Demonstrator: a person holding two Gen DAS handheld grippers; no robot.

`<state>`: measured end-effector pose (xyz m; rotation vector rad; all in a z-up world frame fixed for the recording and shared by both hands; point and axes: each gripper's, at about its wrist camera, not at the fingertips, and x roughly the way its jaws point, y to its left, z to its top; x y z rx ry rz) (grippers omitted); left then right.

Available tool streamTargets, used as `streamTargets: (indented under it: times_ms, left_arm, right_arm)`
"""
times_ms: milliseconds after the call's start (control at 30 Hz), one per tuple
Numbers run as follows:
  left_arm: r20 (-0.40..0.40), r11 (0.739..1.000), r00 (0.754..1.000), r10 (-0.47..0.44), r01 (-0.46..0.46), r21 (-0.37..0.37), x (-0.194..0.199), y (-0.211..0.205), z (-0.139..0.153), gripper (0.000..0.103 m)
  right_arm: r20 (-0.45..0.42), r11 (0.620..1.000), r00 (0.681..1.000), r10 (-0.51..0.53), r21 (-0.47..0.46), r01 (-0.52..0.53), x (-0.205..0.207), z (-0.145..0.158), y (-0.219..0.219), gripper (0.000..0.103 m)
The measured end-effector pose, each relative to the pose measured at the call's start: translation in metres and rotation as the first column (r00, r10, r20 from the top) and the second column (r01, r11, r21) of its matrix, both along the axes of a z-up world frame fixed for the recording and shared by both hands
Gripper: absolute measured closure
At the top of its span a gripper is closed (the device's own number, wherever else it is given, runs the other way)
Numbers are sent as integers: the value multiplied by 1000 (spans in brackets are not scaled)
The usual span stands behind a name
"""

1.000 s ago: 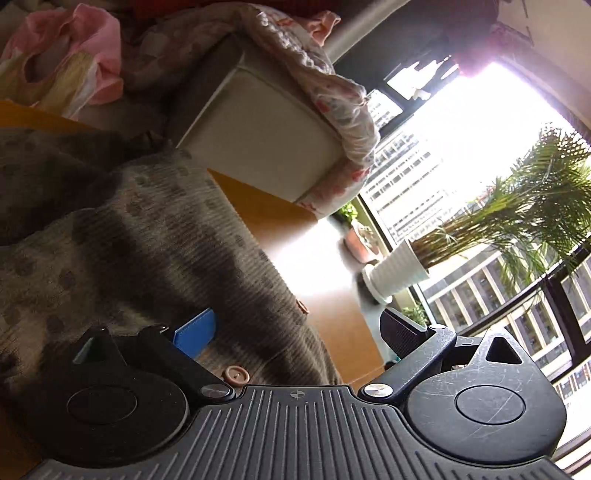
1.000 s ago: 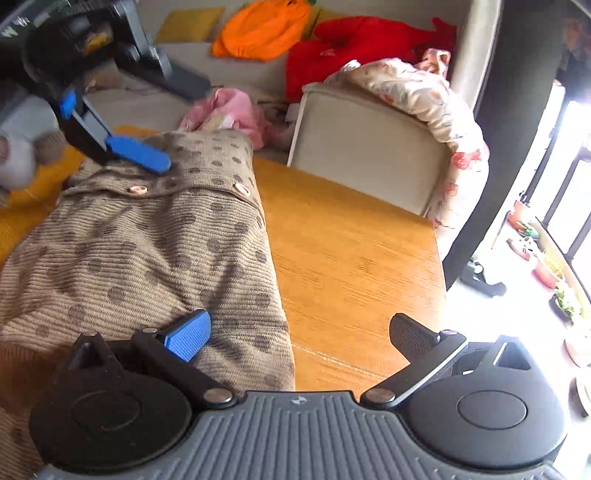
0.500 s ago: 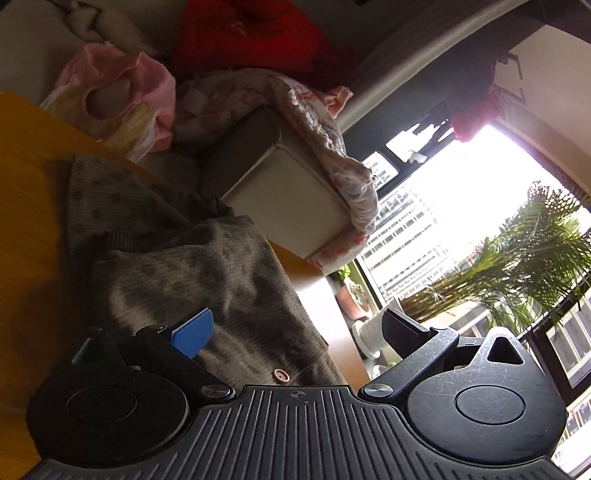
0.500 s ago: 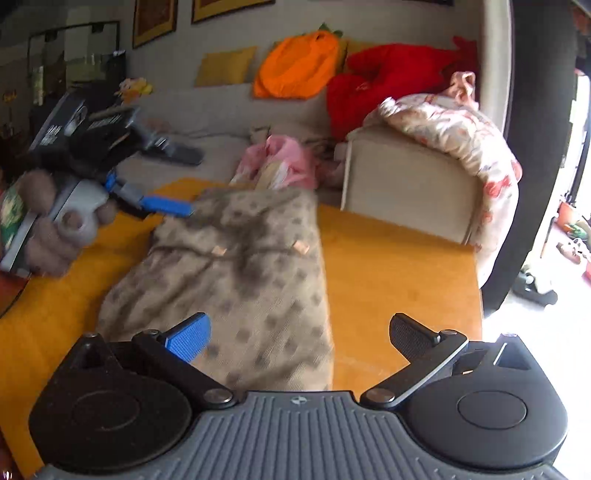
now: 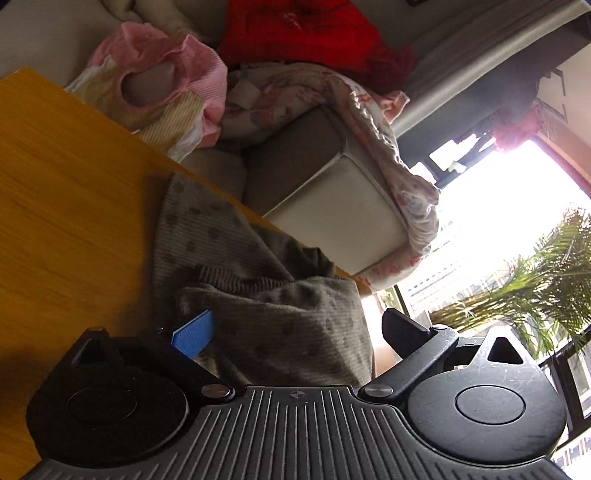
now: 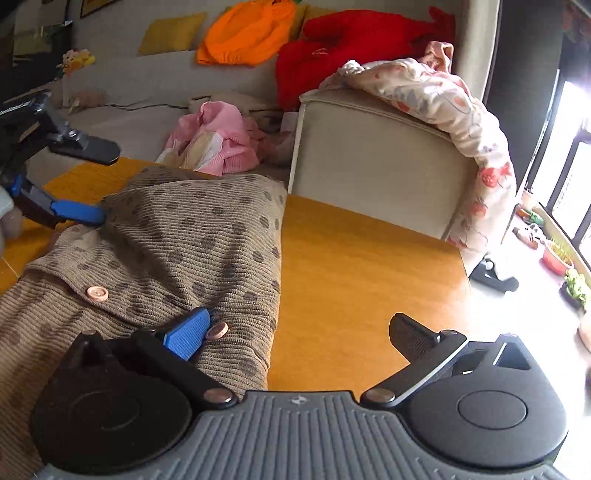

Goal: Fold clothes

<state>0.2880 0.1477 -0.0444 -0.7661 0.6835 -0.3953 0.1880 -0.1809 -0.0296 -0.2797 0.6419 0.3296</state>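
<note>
- Since half a second ago the brown spotted cardigan (image 6: 192, 243) has been bunched up more toward the left hand-held gripper (image 5: 295, 328), and the right wrist view has dropped closer to the garment.
- One cardigan lies on the orange wooden surface (image 6: 354, 266), covering its left part; the right part is bare.
- Two pink buttons show in the right wrist view: one (image 6: 97, 294) on the placket, one (image 6: 217, 330) just beside the blue pad.
- Left hand-held gripper: jaws spread wide, one blue pad (image 5: 192, 334) and one black pad (image 5: 402, 330); a raised fold of the cardigan sits between them, touching the blue pad and not pinched.
- Right hand-held gripper (image 6: 301, 332): jaws spread, its blue pad (image 6: 187, 332) resting on the cardigan, its black pad (image 6: 410, 334) over bare wood.
- Behind the surface stands one beige sofa (image 6: 373, 155) with one floral quilt (image 6: 443, 110) draped over its arm.
- On the sofa: one pink garment (image 6: 218, 136), one red garment (image 6: 354, 44), one orange garment (image 6: 247, 33), one yellow cushion (image 6: 171, 33).
- One palm plant (image 5: 532, 288) stands at the bright window.
</note>
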Motion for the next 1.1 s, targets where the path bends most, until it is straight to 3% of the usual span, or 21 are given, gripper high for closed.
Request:
streamTargets:
  times_ms: [100,200,300,367,433,500,567,700,900,1000,1100]
  left_arm:
    - [62,999,998,-5,3,36,-5,-9,17,3]
    - [138,997,988,-73,71,16,-30,-20,34,2]
    - [177,979,966,-189,199,-40,-56,-41,36,1]
    - [147,965,956,-253,261,-31,-67,-61,28,0]
    - [81,964,960,-267,266,23,-70,-77,14,0]
    - [38,965,966,-256,253,71,-70,-81,-1,0]
    - [38,969,970,-240,237,74,-72,-76,-3,0]
    - [65,969,970,-236,230,88,-86,-69,10,0]
    - [101,919,913,-395,391,57,-133,-81,17,0]
    - [8,914,919,-394,391,107,-148,-94,1,0]
    - [-7,916,935,-354,348,199,-161,-101,0,0]
  right_arm:
    - [29,999,1000,2,-34,-1,-26,2,-5,0]
    - [34,999,999,-2,40,0,-27,20,-21,0]
    - [63,993,997,-49,113,41,-10,40,-33,0]
    - [75,986,994,-83,148,71,14,46,-33,0]
    - [46,987,995,-91,136,84,42,38,-24,0]
    - [20,995,995,-99,28,99,61,14,-11,0]
    - [10,992,994,-106,-72,107,73,-8,-1,0]
    - [34,990,993,-111,-86,113,65,-8,-3,0]
    - [33,989,993,-113,-91,116,54,-2,-11,0]
    - [31,990,993,-116,-82,118,42,6,-16,0]
    - [30,995,995,-95,-14,96,10,22,-31,0]
